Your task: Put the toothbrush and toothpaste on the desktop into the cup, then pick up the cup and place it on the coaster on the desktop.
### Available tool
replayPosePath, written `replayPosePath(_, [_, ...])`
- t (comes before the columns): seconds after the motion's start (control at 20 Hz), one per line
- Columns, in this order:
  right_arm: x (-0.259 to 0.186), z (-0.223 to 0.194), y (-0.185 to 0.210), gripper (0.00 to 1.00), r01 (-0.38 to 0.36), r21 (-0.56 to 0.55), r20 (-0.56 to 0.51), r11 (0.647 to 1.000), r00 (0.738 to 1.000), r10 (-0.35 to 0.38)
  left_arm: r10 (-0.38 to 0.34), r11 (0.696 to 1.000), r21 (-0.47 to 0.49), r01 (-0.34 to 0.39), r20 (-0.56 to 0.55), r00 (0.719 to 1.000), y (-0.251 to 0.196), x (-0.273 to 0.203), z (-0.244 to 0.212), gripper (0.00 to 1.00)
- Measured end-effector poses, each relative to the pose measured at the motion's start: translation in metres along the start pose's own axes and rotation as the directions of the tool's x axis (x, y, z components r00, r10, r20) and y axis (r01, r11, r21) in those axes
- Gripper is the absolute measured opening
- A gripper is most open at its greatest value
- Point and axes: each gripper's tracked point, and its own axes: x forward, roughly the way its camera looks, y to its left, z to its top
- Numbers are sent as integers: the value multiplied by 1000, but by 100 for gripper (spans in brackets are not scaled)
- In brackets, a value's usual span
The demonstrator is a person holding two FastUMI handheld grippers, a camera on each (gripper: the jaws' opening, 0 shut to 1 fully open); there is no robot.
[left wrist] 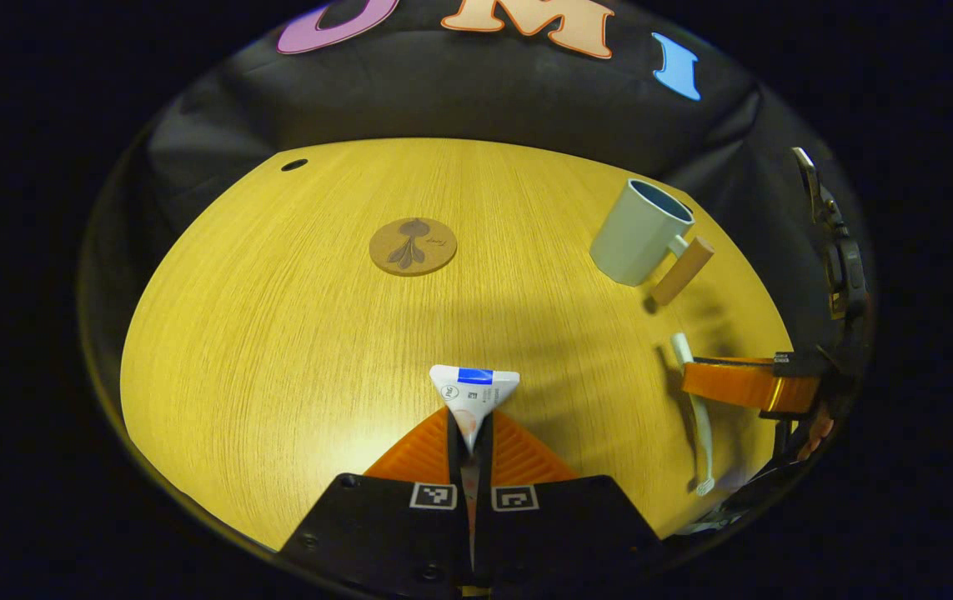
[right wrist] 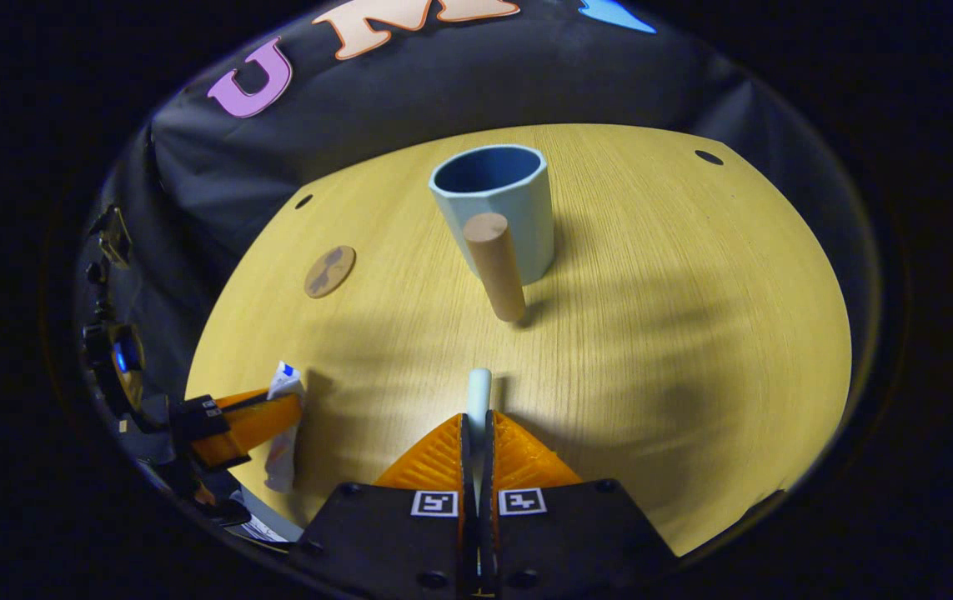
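Observation:
My left gripper (left wrist: pixel 471 427) is shut on a white toothpaste tube (left wrist: pixel 473 390) with a blue band, its flat end pointing forward over the wooden table (left wrist: pixel 293 333). The same tube (right wrist: pixel 283 417) appears in the right gripper view, pinched by the left gripper (right wrist: pixel 276 410). My right gripper (right wrist: pixel 476 418) is shut on a white toothbrush (right wrist: pixel 479 390), whose handle end sticks out ahead of the fingers. In the left gripper view the toothbrush (left wrist: pixel 699 425) hangs from the right gripper (left wrist: pixel 689 379). A pale blue cup (right wrist: pixel 494 208) with a wooden handle (right wrist: pixel 496 265) stands upright ahead. The round coaster (left wrist: pixel 413 246) lies farther back.
The cup (left wrist: pixel 639 233) stands near the table's right edge in the left gripper view. Small dark holes (left wrist: pixel 293 164) mark the table's far corners. Black cloth hangs behind the table. A hand (left wrist: pixel 814 433) holds the right gripper's body.

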Motion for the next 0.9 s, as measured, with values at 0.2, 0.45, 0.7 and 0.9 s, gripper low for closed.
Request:
replayPosePath(0.2, [-26, 44, 14, 4, -49, 11, 136, 999, 990, 47, 4, 1000, 10, -4, 3, 1000, 0, -2, 0, 1])
replayPosePath(0.45, [-64, 117, 33, 4, -103, 3, 350, 995, 932, 96, 7, 1000, 17, -7, 2, 1000, 0, -4, 0, 0])
replayPosePath(0.7, [-80, 174, 39, 0, -93, -52, 479, 994, 871, 106, -1, 1000, 19, 1, 20, 1000, -5, -17, 5, 0])
replayPosePath(0.9, [-84, 207, 42, 3, -99, -56, 548, 994, 829, 113, -7, 1000, 15, 6, 39, 999, -9, -25, 11, 1])
